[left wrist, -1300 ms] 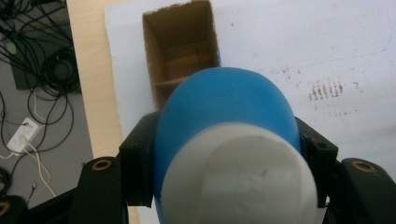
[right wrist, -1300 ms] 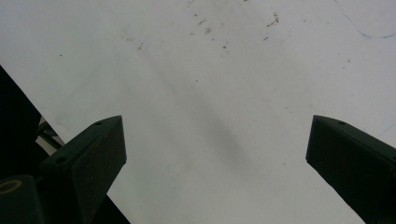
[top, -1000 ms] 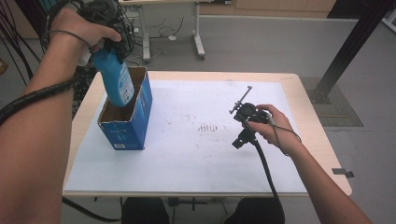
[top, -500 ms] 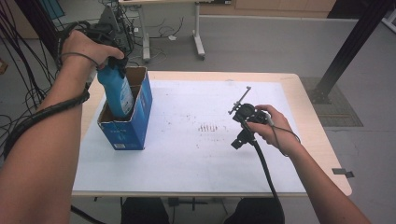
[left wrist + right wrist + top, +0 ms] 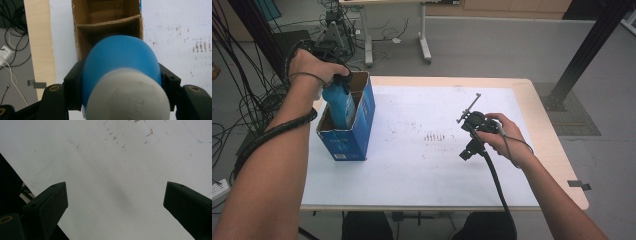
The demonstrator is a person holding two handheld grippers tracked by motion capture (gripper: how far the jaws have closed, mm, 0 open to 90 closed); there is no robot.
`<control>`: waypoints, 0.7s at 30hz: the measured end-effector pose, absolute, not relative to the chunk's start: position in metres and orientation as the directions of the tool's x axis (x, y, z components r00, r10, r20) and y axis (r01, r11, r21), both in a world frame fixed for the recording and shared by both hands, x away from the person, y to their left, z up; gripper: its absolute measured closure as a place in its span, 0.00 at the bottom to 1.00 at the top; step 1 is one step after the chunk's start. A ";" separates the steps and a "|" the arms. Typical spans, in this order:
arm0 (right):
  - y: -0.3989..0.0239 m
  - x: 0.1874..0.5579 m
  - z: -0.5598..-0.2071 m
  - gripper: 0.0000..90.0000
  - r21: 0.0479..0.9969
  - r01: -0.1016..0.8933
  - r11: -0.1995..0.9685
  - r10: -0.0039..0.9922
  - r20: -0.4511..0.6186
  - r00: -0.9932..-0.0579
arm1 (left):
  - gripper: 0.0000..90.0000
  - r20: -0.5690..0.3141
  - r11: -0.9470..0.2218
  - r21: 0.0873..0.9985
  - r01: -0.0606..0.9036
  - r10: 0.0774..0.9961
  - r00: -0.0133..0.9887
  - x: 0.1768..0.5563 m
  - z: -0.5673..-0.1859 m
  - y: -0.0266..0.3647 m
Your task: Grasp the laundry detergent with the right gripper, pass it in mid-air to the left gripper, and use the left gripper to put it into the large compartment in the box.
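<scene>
The left gripper (image 5: 120, 82) clamps the blue bottle (image 5: 339, 102) by its sides so it enters the cardboard box (image 5: 354, 137) upright, while the right gripper (image 5: 115, 202) rests open on the table (image 5: 422, 165)

The table (image 5: 539, 125) has a pale wooden top, and a white sheet (image 5: 422, 165) covers most of it, leaving bare wood along the right side and the far edge. The sheet is marked with small brownish specks and a short row of dashes near its middle. A blue cardboard box (image 5: 354, 135) stands directly on the sheet at its left end, open at the top, with a cardboard divider splitting its brown inside into compartments. To the right of the box the sheet is bare up to the wooden strip.
</scene>
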State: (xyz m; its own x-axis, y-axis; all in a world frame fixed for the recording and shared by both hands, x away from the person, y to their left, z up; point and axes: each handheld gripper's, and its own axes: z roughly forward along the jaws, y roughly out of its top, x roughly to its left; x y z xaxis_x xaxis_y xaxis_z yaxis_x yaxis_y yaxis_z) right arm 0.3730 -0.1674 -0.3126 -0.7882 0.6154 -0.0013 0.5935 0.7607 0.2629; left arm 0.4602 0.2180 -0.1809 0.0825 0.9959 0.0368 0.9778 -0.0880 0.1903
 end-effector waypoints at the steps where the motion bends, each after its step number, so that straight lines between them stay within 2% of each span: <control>1: -0.168 0.373 -0.313 0.06 0.264 0.592 0.761 0.614 -0.001 -0.789 | 0.42 0.037 -0.089 0.193 0.977 0.996 0.083 0.460 -0.183 0.218; 21: -0.167 0.373 -0.316 0.07 0.267 0.591 0.761 0.613 0.002 -0.790 | 0.42 0.025 -0.065 0.194 0.979 0.998 0.062 0.461 -0.217 0.224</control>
State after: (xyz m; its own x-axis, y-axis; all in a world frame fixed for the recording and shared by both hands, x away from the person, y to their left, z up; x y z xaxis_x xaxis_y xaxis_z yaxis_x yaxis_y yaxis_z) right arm 0.3734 -0.1673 -0.3164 -0.7899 0.6132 0.0022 0.5915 0.7610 0.2665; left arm 0.4613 0.2237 -0.2167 0.0616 0.9978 0.0254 0.9788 -0.0653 0.1942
